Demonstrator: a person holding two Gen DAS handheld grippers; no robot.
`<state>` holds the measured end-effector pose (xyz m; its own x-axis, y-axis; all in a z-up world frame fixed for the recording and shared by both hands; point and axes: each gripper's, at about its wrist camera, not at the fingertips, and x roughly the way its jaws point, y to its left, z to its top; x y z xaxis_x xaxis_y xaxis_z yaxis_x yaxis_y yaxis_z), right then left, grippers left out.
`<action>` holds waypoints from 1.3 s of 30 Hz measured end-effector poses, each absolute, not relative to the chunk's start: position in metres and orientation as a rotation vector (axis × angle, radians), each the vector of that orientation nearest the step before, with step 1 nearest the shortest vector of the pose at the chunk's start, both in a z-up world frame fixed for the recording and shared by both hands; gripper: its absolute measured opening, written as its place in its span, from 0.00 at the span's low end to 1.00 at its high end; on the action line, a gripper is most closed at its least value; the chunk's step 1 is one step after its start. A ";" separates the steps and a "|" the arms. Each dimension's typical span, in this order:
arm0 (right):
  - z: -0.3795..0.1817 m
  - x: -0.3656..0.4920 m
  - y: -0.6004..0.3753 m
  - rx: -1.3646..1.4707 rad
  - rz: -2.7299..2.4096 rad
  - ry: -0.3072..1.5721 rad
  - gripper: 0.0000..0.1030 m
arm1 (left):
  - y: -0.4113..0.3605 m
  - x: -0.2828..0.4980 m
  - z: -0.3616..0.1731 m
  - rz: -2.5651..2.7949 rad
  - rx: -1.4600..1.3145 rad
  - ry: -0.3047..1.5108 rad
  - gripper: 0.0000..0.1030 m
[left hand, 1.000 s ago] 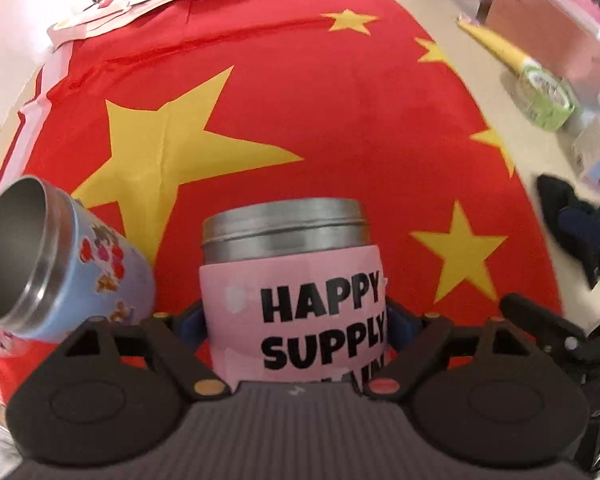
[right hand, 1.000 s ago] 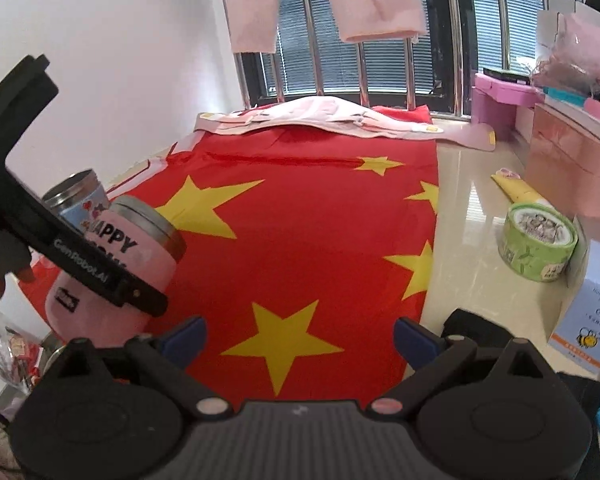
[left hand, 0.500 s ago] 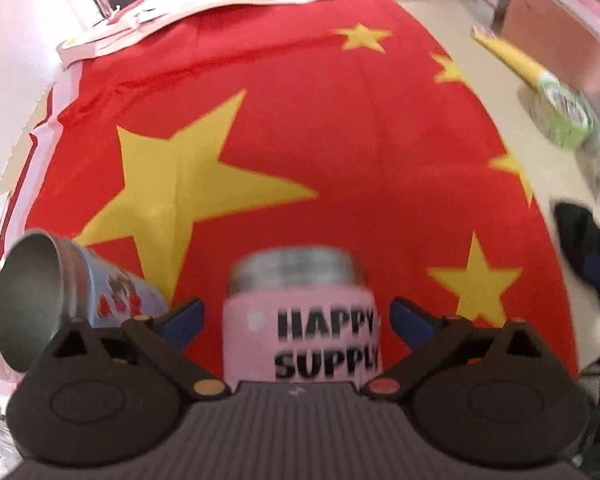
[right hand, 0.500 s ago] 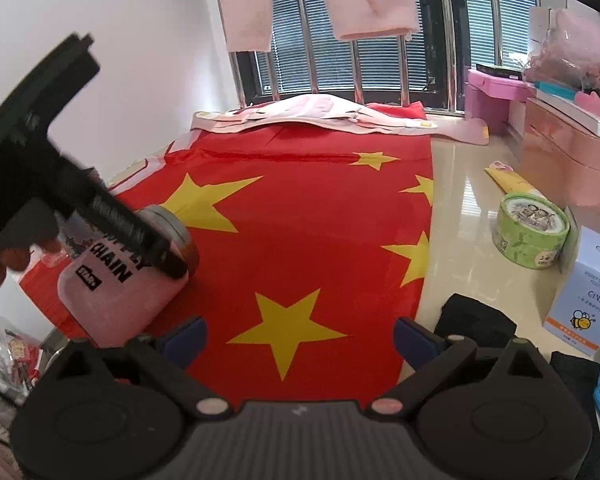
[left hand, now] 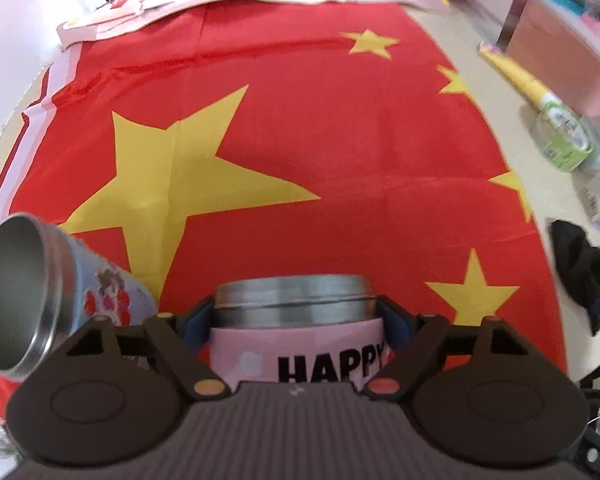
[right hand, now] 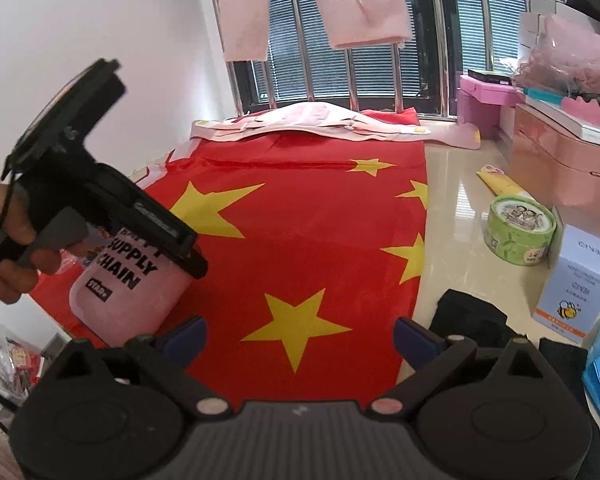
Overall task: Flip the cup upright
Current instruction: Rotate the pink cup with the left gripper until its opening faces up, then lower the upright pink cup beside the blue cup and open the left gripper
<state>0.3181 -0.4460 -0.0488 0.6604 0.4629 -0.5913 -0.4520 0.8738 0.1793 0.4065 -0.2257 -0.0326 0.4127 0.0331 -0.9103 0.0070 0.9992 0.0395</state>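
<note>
1. The left claw (left hand: pixel 296 316) is clenched on the pink cup (left hand: pixel 300 344), its blue pads pressing both sides just below the steel rim.
2. From the right wrist view, the pink cup (right hand: pixel 132 292) stands mouth-up but tilted, its base low over the near-left corner of the red flag (right hand: pixel 300 240); whether the base touches the flag I cannot tell.
3. Black lettering on the cup reads "HAPPY" in the left wrist view and "SUPPLY CHAIN" in the right wrist view.
4. The person's left hand (right hand: pixel 8 240) grips the handle of the left claw (right hand: pixel 156 236) at the left edge of the right wrist view.
5. A second cup, light blue with flower prints (left hand: pixel 40 300), sits just left of the pink one, its open steel mouth facing the camera.
6. The right claw (right hand: pixel 300 336) is released, holding nothing, with its 2 blue pads wide apart above the flag.
7. On the floor (right hand: pixel 460 208) to the right of the flag lie a green round tin (right hand: pixel 518 230), a white box with a bee logo (right hand: pixel 576 280) and a black cloth (right hand: pixel 472 320).
8. A pink-white cloth (right hand: pixel 312 124) lies across the far end of the flag, below a barred window (right hand: pixel 380 40).
</note>
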 end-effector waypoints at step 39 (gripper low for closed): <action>-0.065 0.302 -0.418 0.173 0.412 0.574 0.97 | -0.238 0.374 -0.006 -0.076 0.116 0.767 0.83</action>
